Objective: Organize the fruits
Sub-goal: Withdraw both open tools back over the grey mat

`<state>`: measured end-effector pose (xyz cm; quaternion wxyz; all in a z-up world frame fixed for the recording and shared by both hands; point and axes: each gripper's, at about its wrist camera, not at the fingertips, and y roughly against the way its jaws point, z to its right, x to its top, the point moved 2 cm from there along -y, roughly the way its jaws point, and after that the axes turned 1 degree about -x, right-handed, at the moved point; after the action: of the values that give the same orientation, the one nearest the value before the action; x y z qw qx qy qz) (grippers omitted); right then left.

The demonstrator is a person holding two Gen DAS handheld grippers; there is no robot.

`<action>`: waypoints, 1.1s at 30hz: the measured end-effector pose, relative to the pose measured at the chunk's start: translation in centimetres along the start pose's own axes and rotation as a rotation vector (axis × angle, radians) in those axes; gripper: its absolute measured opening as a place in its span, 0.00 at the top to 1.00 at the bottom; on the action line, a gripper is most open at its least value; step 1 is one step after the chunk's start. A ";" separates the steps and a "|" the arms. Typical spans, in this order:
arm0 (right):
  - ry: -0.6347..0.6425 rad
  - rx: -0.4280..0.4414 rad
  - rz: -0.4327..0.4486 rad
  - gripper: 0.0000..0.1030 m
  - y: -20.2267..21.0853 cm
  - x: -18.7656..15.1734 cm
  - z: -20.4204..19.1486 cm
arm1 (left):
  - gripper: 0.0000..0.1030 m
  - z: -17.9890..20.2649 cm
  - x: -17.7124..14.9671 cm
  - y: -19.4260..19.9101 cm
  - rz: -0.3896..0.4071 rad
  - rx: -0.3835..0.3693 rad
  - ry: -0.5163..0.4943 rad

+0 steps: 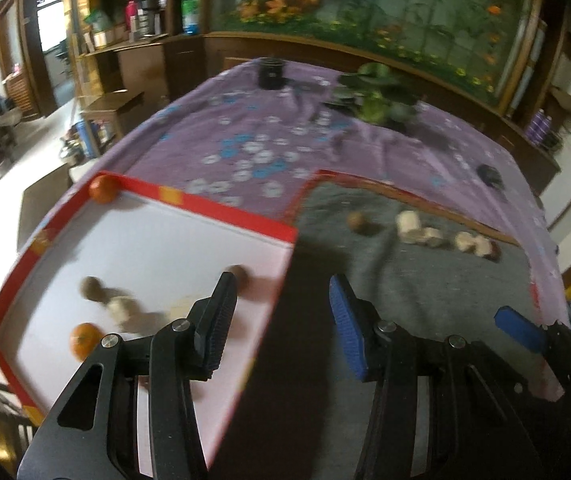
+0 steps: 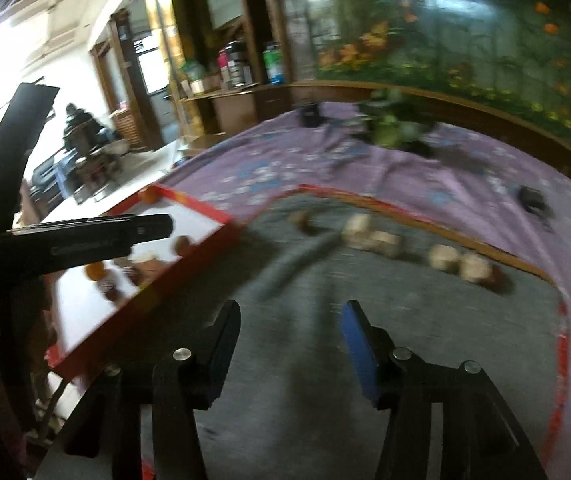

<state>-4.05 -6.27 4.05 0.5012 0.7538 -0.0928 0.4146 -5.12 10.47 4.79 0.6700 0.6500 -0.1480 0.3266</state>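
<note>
A red-rimmed white tray (image 1: 221, 210) lies at the left and holds two oranges (image 1: 102, 189), brown round fruits (image 1: 91, 287) and a pale piece (image 1: 121, 309). To its right, a grey mat (image 1: 425, 292) carries a brown fruit (image 1: 357, 222) and a row of pale chunks (image 1: 409, 224). My left gripper (image 1: 283, 314) hovers open over the tray's right rim with nothing between its jaws. My right gripper (image 2: 291, 334) is open and empty above the grey mat (image 2: 305, 360), short of the pale chunks (image 2: 359, 227). One blue finger (image 1: 519, 330) of the right gripper shows at the lower right in the left wrist view.
A purple flowered cloth (image 1: 245, 136) covers the table. A leafy potted plant (image 1: 377, 96) and a black cup (image 1: 271, 74) stand at its far side, and a small dark object (image 1: 489, 174) lies to the right. The table's left edge drops to the floor beside the tray.
</note>
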 end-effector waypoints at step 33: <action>-0.158 -0.046 0.032 0.50 0.2 -0.6 11.9 | 0.54 5.4 5.3 -12.5 -0.218 -0.084 0.076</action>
<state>1.80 -16.48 1.89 0.5027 0.7711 -0.1537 0.3594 7.88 7.25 -1.00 0.7332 0.6209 -0.0644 0.2697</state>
